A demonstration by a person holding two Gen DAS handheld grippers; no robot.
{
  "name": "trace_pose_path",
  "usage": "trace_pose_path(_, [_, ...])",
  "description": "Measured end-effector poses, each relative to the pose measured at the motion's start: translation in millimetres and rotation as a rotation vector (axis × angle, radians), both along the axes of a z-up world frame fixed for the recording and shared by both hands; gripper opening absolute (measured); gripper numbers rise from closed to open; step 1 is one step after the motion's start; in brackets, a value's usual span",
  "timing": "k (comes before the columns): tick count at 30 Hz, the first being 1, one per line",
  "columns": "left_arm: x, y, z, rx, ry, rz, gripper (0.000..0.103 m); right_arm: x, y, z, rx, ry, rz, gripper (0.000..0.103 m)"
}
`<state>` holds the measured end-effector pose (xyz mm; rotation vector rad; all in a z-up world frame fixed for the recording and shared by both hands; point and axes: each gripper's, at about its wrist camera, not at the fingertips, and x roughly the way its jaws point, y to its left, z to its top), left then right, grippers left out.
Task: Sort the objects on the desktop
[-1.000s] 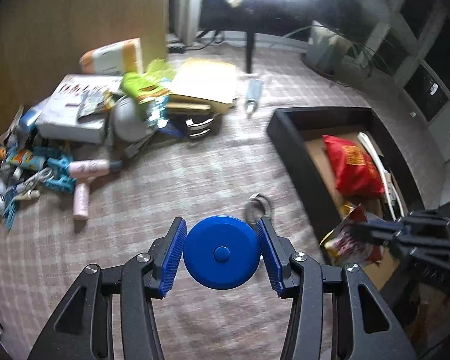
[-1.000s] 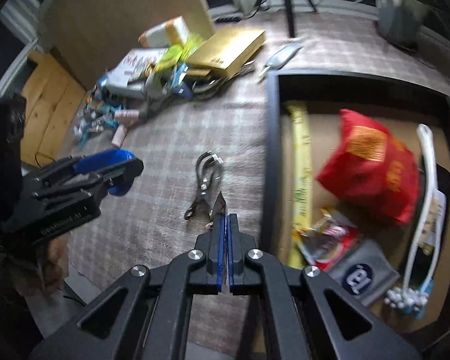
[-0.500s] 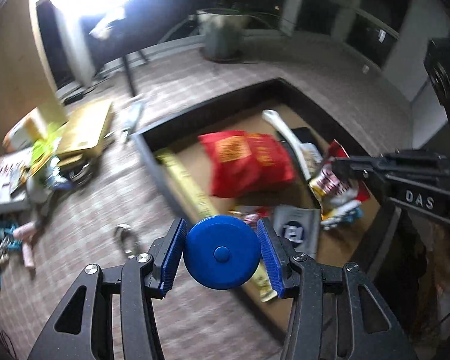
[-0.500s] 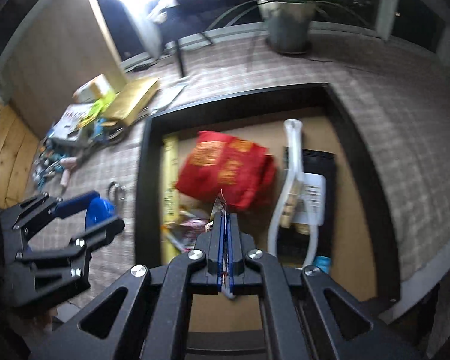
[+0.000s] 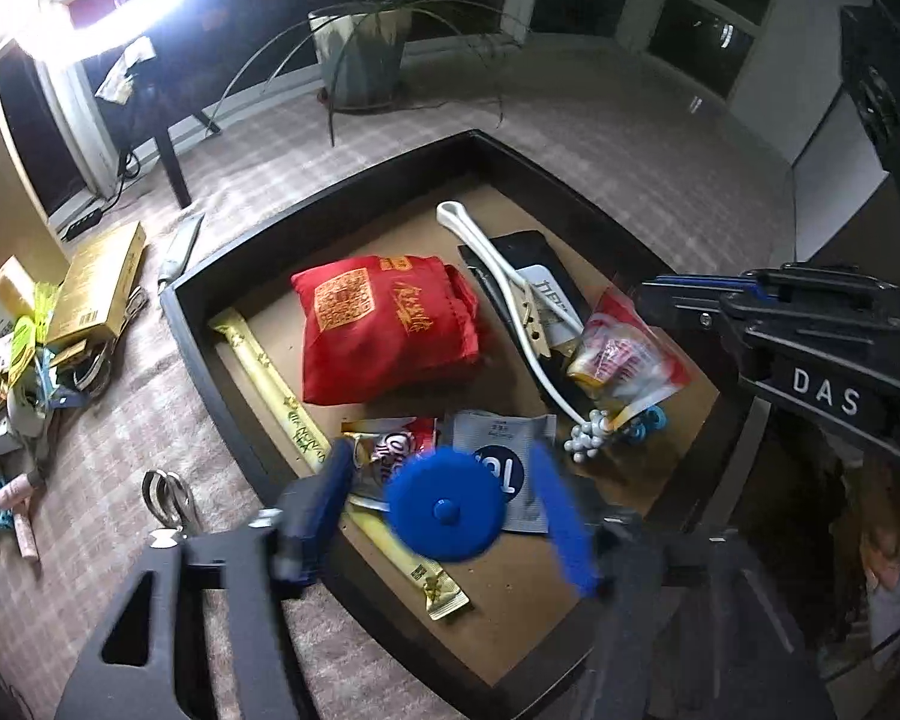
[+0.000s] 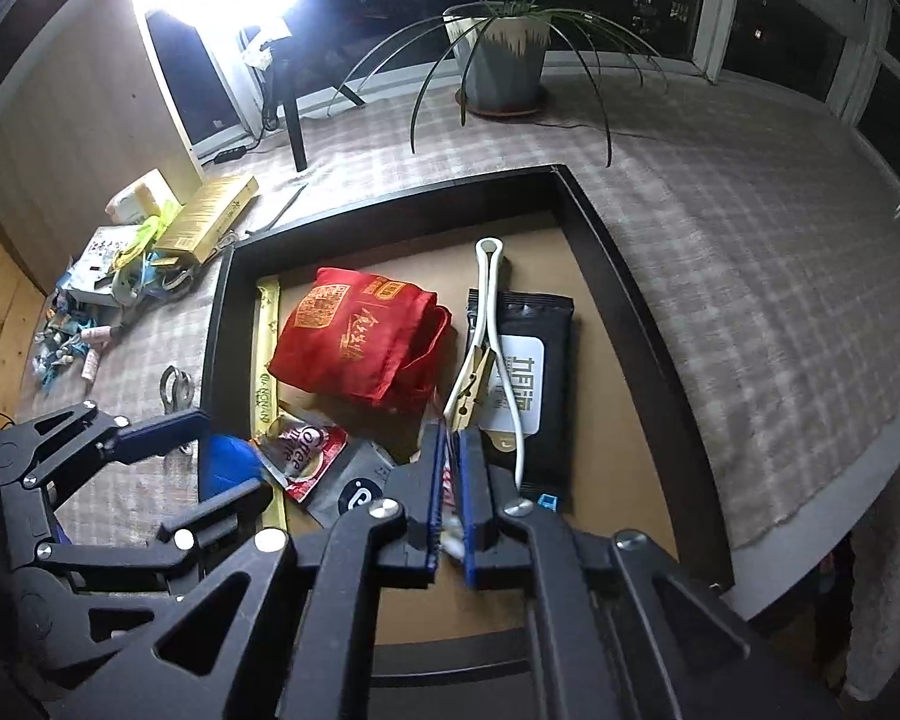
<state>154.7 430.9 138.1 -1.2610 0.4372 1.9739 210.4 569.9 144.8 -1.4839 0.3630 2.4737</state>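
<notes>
Checked grey cloth covers my table (image 6: 750, 276), with a black-rimmed cardboard-bottomed tray (image 5: 234, 420) on it. My left gripper (image 5: 444, 510) has its jaws spread, the round blue plastic disc (image 5: 444, 510) loose between them above the tray's near edge. My right gripper (image 6: 448, 504), jaws slightly parted, holds a red-and-white snack packet (image 5: 624, 354) over the tray.

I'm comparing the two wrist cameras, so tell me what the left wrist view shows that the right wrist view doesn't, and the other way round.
Only the left wrist view shows the blue round case whole, loose between the left gripper's parted fingers, plus the snack packet hanging from the right gripper. Only the right wrist view shows the black wipes pack nearly whole and the plant pot unobstructed. Both show the black tray, red bag and scissors.
</notes>
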Motion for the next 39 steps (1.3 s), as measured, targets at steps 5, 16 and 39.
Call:
trace_pose_path(5, [-11, -20, 4, 0.002, 0.020, 0.062, 0.065, -5, -12, 5, 0.025, 0.019, 0.034, 0.017])
trace_pose_path(16, [-80, -140, -13, -0.071, 0.020, 0.337, 0.064, -44, -86, 3, 0.014, 0.023, 0.172, 0.038])
trace_pose_path(39, [-194, -308, -85, -0.120, -0.141, 0.645, 0.060, -140, -212, -76, -0.128, -0.171, 0.237, 0.047])
